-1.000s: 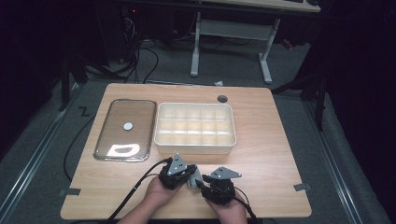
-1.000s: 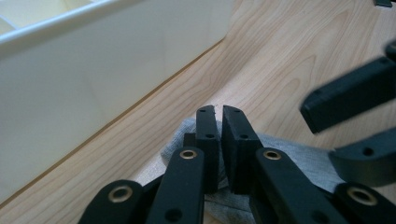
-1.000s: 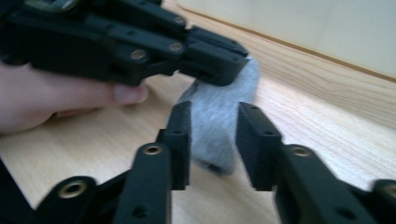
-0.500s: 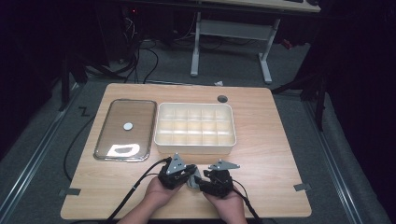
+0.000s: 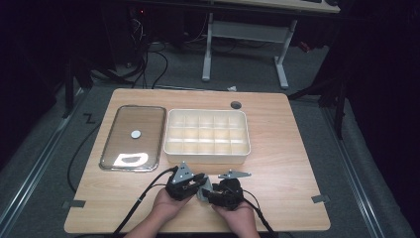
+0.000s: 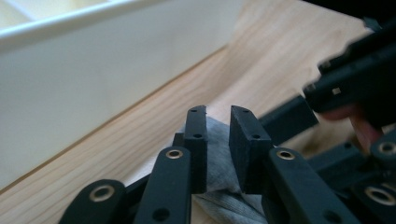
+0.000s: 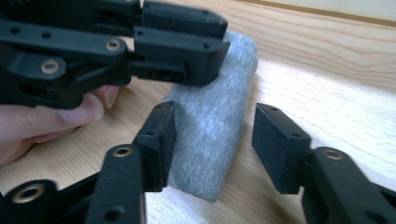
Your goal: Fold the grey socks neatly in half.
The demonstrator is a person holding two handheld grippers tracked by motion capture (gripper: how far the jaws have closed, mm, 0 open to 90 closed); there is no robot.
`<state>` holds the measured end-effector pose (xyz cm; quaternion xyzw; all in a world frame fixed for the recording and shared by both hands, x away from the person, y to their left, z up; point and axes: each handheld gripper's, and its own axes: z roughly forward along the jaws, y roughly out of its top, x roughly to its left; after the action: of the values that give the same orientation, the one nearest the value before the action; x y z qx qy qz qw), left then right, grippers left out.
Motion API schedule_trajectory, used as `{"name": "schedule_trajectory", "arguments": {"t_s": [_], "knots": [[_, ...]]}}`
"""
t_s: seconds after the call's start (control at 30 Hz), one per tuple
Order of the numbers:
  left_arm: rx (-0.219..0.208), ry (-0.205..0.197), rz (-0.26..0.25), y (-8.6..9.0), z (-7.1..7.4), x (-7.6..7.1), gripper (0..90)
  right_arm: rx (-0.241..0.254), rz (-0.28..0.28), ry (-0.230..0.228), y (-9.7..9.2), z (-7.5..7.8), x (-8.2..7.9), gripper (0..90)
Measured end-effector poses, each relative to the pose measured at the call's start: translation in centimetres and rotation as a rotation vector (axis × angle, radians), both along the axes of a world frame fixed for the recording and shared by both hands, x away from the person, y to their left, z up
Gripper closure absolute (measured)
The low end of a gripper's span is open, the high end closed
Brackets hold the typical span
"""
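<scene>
We see a grey cloth roll (image 7: 212, 126): heather-grey knit, soft jersey texture, folded or rolled into a narrow oblong pad. No print, tag or writing readable on it. It lies on the wooden surface (image 5: 287, 163) near the front edge, between the two hands, just in front of the white tray (image 5: 205, 154).

Left hand-held gripper (image 6: 218, 126): jaws stand a narrow gap apart and have just been opening. In the left gripper view the grey fabric sits between and behind the pads; we can't confirm the pads press on it. In the right gripper view this same gripper comes in from the upper left, with one pad lying on top of the far end of the roll.

Right hand-held gripper (image 7: 215, 135): jaws wide and have been opening within the last second. The roll runs between them; the left pad sits against the cloth's edge, the right pad stands clear of it. Not clamped.

In the high view both grippers meet nose to nose over the cloth, left hand (image 5: 166, 206) and right hand (image 5: 237, 213) coming in from the bottom, cables trailing back off the front edge.

Further out: the white tray is divided into a grid of small compartments. Left of it, just beside, lies a clear lid (image 5: 132, 138) with a metal rim and a small round knob at its centre. No brands or labels legible anywhere.
</scene>
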<state>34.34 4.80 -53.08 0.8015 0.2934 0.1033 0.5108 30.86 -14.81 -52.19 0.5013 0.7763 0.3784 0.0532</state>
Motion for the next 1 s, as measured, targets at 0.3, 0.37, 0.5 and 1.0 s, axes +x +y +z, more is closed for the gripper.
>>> {"name": "schedule_trajectory", "arguments": {"t_s": [0.3,0.37,0.5,1.0], "knots": [[-0.040,0.016,0.112,1.9,0.7,-0.2,61.5,-0.002,0.015,0.015,0.1,0.1,0.2,54.0],[0.033,-0.036,0.126,2.7,1.2,-0.9,57.0,0.007,0.019,0.017,0.1,0.0,0.3,53.9],[0.126,-0.041,0.148,5.1,2.0,-2.1,46.5,0.014,0.029,0.024,0.1,0.0,0.5,54.1],[0.139,-0.056,0.214,9.5,0.4,-4.0,47.0,0.001,0.085,0.045,1.3,0.1,1.0,58.0]]}}
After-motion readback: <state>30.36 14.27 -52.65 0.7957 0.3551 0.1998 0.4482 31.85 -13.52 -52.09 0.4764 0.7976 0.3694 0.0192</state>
